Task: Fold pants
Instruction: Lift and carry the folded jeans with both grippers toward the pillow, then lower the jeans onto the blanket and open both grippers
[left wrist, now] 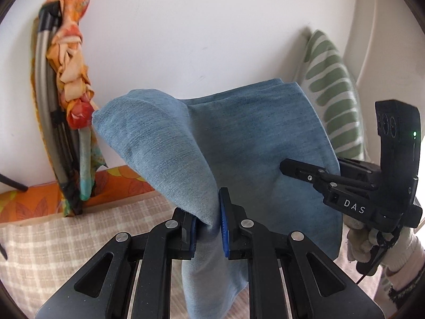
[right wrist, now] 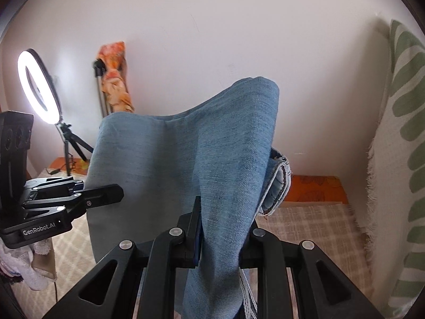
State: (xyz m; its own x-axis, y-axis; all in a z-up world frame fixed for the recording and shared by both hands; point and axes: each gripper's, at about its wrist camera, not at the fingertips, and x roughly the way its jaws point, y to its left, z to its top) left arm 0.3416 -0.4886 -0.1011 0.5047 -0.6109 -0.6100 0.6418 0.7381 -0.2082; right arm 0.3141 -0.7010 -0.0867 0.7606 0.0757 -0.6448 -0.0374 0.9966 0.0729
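The blue denim pants (left wrist: 239, 138) hang doubled and lifted (frayed hem dangling). The left gripper (left wrist: 208, 228) and right gripper (right wrist: 220, 228) each clench a fold, angled downward.

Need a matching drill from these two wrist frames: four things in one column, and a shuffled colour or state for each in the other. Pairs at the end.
Things:
1. pants
2. ring light
3. cushion
4. bed cover

Colour or state:
A. lit, on a tripod at the left of the right wrist view
B. beige plaid, lying flat below
C. blue denim, lifted and pinched by both the left gripper and the right gripper
D. white with green stripes, leaning at the wall

Pairs: 1-C, 2-A, 3-D, 4-B
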